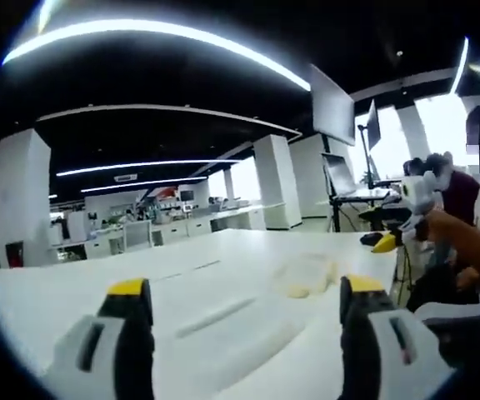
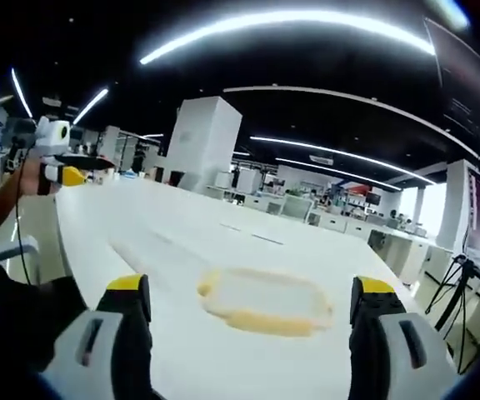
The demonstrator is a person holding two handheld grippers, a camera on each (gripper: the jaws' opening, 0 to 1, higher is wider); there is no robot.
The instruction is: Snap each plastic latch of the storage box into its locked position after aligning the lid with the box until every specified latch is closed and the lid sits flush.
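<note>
Left gripper [image 1: 244,312] hangs wide open and empty over the white table [image 1: 98,279], the storage box [image 1: 305,275] ahead toward one o'clock. Right gripper [image 2: 252,312] is likewise spread and empty, the box [image 2: 265,302] at twelve o'clock between its jaws, untouched. Latch positions are too blurred to judge; closing likely remains undone.
</note>
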